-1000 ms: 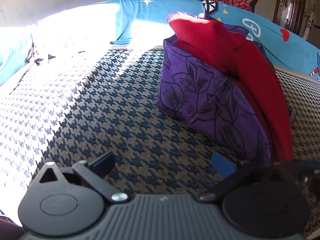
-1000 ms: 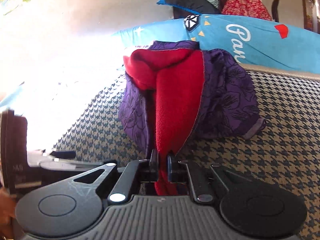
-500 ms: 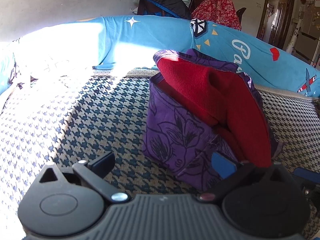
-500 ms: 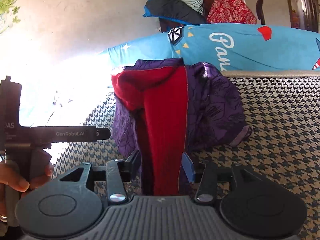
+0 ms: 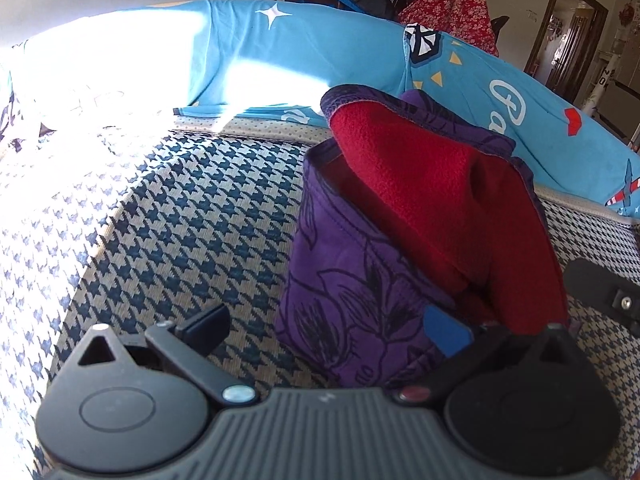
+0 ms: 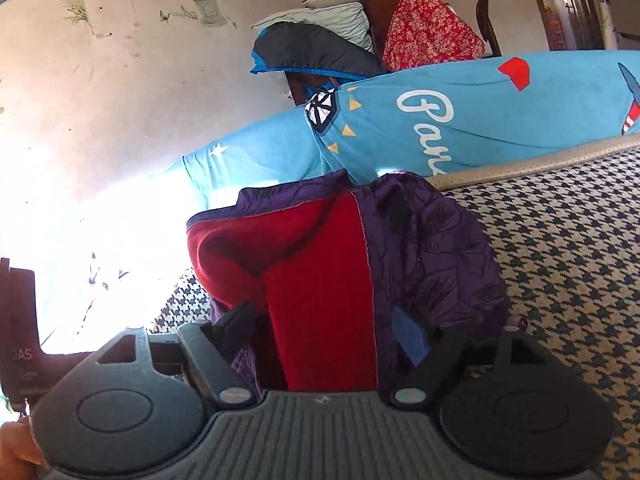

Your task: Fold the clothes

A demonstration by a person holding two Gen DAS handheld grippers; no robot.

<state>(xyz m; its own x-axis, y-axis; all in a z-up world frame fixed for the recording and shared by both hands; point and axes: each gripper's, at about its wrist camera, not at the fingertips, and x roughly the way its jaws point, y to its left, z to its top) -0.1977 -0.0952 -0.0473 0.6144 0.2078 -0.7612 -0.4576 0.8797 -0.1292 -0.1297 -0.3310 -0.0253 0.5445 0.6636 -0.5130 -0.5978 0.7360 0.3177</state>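
Observation:
A purple floral garment with a red fleece lining (image 5: 404, 216) lies bunched on the houndstooth mattress (image 5: 168, 216). It also fills the middle of the right wrist view (image 6: 320, 276). My left gripper (image 5: 326, 326) is open, its right finger against the purple cloth, its left finger over bare mattress. My right gripper (image 6: 324, 328) is open, with the red and purple cloth lying between its fingers. The left gripper's body shows at the left edge of the right wrist view (image 6: 20, 344).
A blue printed blanket (image 5: 320, 52) runs along the far edge of the mattress, also in the right wrist view (image 6: 440, 120). A pile of clothes and pillows (image 6: 340, 40) stands behind it. Strong sunlight washes out the left side. A doorway (image 5: 568, 32) is at far right.
My right gripper was shut on the red cloth one second ago and has opened wide. Both grippers have come closer to the garment, which now sits slumped on the mattress.

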